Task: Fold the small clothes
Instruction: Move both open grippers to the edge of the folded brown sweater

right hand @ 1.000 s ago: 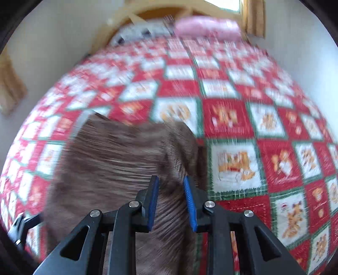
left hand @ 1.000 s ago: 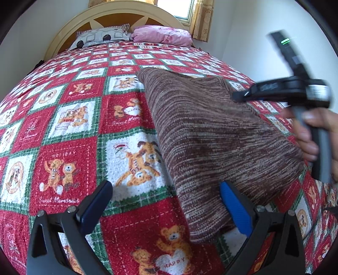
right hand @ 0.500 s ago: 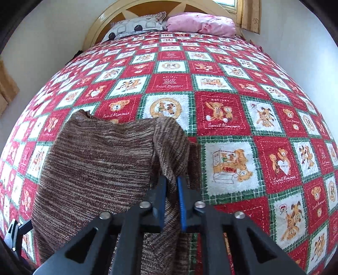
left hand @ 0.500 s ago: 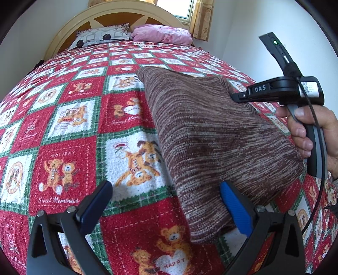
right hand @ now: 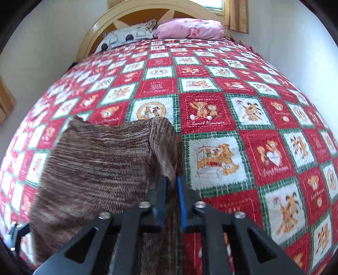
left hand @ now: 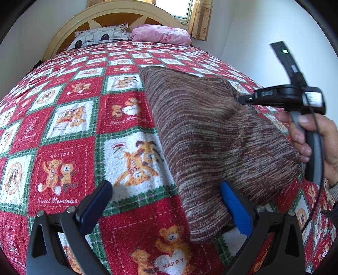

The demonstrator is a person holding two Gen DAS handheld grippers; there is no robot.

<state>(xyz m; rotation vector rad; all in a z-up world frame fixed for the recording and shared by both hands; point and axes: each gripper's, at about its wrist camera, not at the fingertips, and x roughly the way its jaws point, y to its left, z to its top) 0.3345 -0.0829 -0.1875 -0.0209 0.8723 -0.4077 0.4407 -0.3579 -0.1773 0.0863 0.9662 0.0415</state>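
A brown striped knit garment (left hand: 211,137) lies on the red, green and white bear quilt (left hand: 63,158). My left gripper (left hand: 166,201) is open, low over the quilt at the garment's near corner; its right finger (left hand: 234,209) touches the knit edge. My right gripper (right hand: 171,184) is shut on the garment's right edge (right hand: 164,152) and lifts it off the quilt (right hand: 232,127). The right gripper also shows in the left wrist view (left hand: 243,99), held by a hand at the garment's far right side.
A patterned pillow (left hand: 99,37) and a pink pillow (left hand: 162,35) lie at the wooden headboard (left hand: 118,12). White walls stand on both sides of the bed. A window with a curtain (left hand: 200,19) is behind the headboard.
My right gripper has closed on the garment's edge and raised it, drawing the fabric up. My left gripper has stayed open in place.
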